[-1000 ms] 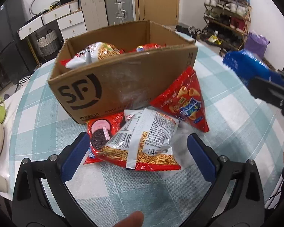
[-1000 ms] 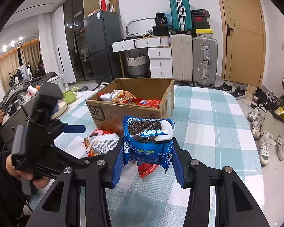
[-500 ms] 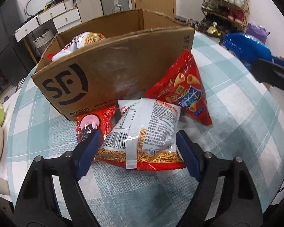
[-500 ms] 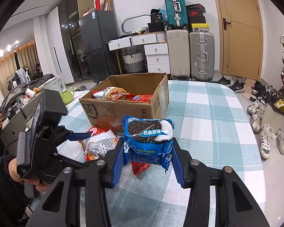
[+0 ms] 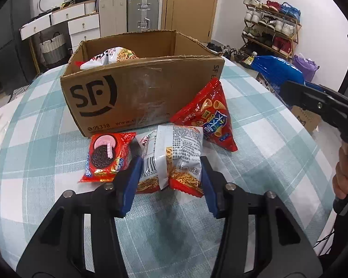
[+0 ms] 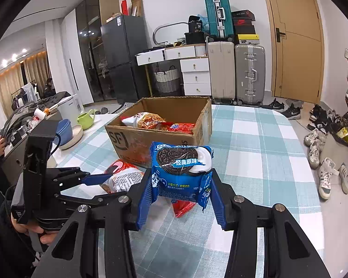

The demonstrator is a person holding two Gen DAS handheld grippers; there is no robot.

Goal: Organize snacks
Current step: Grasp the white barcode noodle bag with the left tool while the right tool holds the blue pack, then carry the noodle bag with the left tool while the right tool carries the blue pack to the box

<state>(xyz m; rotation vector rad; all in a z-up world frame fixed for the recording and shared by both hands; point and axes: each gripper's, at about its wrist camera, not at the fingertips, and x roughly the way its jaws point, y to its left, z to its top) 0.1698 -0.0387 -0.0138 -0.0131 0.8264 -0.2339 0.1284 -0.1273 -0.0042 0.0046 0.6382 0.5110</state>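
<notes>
Surroundings: a cardboard box (image 5: pixel 136 85) with a black SF logo stands open on the checked tablecloth (image 5: pixel 255 139); suitcases (image 6: pixel 249 74), white drawers (image 6: pixel 193 74) and a shoe rack (image 5: pixel 271 30) line the room behind.
In the way: the box's front wall rises directly behind the loose packets; the red cone-snack bag (image 5: pixel 208 118) leans against its corner.
Left gripper (image 5: pixel 168 180): blue pads pressed on both sides of the noodle-snack bag (image 5: pixel 171 157), which lies on the cloth in front of the box.
Right gripper (image 6: pixel 179 193): clamped on the blue Oreo pack (image 6: pixel 181 169), held upright above the table, near the box's front corner.
Look of the held bags: noodle-snack bag is white-backed with a barcode and red edges; the Oreo pack is glossy blue with a cookie picture.
Beside the noodle bag: a red Oreo pack (image 5: pixel 106 157), flat, touching it.
Count outside the box: four packets, two gripped.
Count inside the box: at least two, partly hidden.
</notes>
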